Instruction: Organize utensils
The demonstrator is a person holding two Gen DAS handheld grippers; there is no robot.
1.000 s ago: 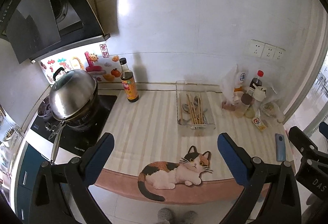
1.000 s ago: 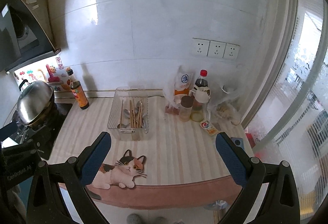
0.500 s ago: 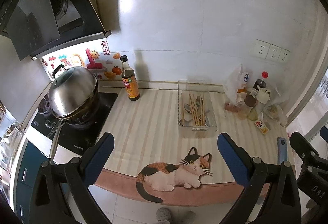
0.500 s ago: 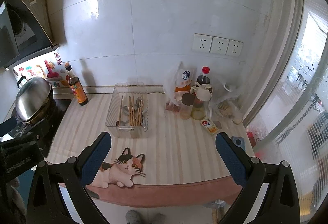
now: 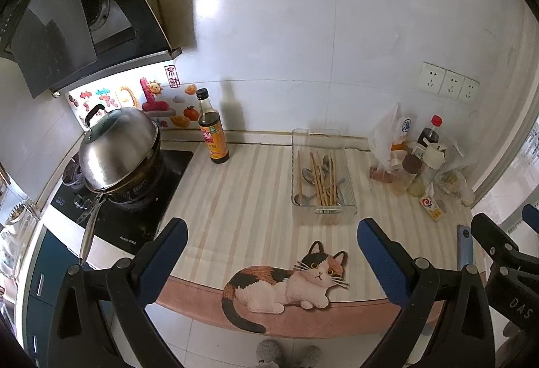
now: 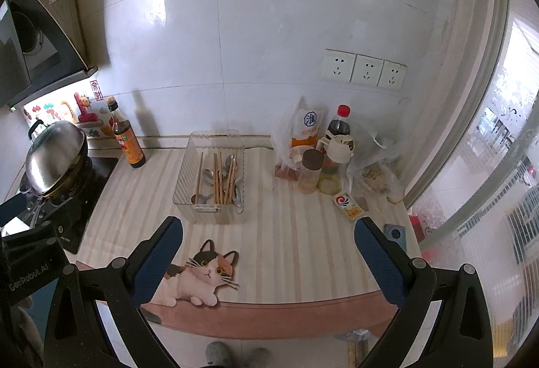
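Observation:
A clear plastic basket (image 5: 350, 179) stands on the striped counter mat toward the back; it also shows in the right wrist view (image 6: 183, 179). Inside lie mixed wooden chopsticks (image 5: 323, 177) (image 6: 219, 177) and metal spoons (image 5: 306, 174) (image 6: 209, 174). My left gripper (image 5: 271, 233) is open and empty, held off the counter's front edge, well short of the basket. My right gripper (image 6: 267, 236) is open and empty, also in front of the counter, to the right of the left one.
A soy sauce bottle (image 5: 212, 135) stands at the back left by a stove with a lidded steel pot (image 5: 118, 149). Bottles, jars and bags (image 6: 323, 152) crowd the back right. A phone (image 5: 465, 246) lies at the right edge. A cat picture (image 5: 286, 280) marks the mat's front.
Both grippers have tilted down and drawn slightly closer to the counter; the scene has shifted up in both views. Nothing on the counter has moved.

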